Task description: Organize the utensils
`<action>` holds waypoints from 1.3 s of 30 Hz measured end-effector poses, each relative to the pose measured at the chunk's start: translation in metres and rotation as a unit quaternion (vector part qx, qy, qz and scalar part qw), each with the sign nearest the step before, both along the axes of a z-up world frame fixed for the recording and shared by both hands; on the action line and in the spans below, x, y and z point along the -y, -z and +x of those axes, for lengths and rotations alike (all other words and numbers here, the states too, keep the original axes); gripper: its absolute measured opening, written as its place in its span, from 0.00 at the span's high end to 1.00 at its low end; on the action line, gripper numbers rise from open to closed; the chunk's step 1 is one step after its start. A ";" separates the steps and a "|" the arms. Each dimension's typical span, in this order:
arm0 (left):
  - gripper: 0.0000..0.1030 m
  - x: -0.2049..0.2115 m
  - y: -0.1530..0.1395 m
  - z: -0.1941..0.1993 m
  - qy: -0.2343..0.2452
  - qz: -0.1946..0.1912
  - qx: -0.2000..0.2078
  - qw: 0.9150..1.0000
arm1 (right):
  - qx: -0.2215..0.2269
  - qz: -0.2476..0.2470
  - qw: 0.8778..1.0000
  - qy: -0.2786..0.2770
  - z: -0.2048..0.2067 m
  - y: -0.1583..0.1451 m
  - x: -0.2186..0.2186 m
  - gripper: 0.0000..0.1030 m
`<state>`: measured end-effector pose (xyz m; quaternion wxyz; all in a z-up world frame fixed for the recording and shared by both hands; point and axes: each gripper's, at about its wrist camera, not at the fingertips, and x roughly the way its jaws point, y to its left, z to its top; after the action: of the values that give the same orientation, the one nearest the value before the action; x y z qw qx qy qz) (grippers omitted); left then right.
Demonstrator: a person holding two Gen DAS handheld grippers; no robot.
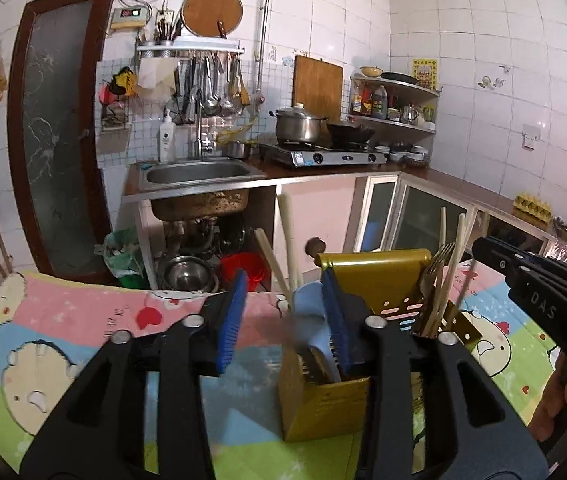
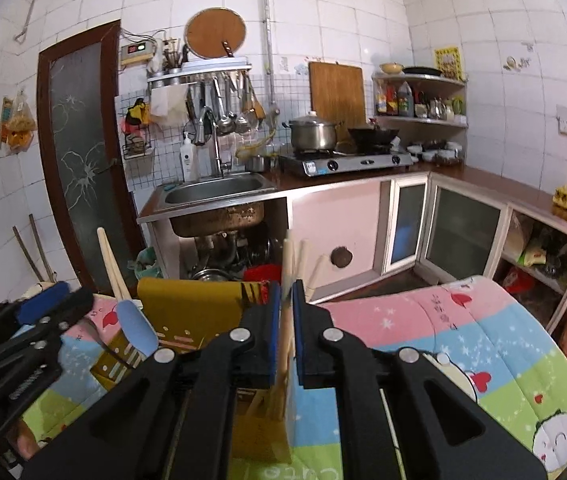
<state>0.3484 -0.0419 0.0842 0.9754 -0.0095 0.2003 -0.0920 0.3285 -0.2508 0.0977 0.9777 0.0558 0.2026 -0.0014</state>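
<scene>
My right gripper (image 2: 286,320) has its jaws pinched almost shut on thin pale chopsticks (image 2: 286,264), and they hang right over the gold holder (image 2: 187,304). My left gripper (image 1: 283,312) has its jaws about half open and they hold nothing — the light blue spatula (image 1: 307,304) is just past them, already standing in the holder. To do this step well, I think I should keep the chopsticks straight up, slide their low ends into the slot on the holder's right side, and let go only when they rest on the bottom, so they don't tip the holder over. My left jaws could stay close to the holder to steady it. The holder stands on the desk, on a cloth with cartoon pictures (image 1: 63,320). It has two open slots in front of a tall gold back. The slot on its left side has the blue spatula and some pale wooden sticks (image 1: 283,240). The slot on its right side has a fork (image 1: 437,264) and more pale sticks — I cannot tell how many.
</scene>
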 end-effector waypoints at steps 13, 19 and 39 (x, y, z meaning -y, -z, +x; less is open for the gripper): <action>0.05 -0.039 -0.020 -0.140 -0.013 -0.001 0.064 0.998 | 0.049 -0.012 0.999 0.014 -0.141 -0.011 0.015 0.08; 0.05 -0.046 0.023 -0.199 -0.022 -0.014 0.053 0.998 | 0.041 -0.027 0.999 0.009 -0.207 0.040 0.000 0.04; 0.05 -0.041 0.080 -0.249 -0.021 0.011 0.078 0.997 | 0.088 -0.045 0.995 0.013 -0.265 0.080 -0.017 0.04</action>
<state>0.0992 -0.0010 0.0039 0.9898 0.0038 0.1245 -0.0695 0.0639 -0.2337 0.0173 0.9931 0.0140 0.1147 -0.0181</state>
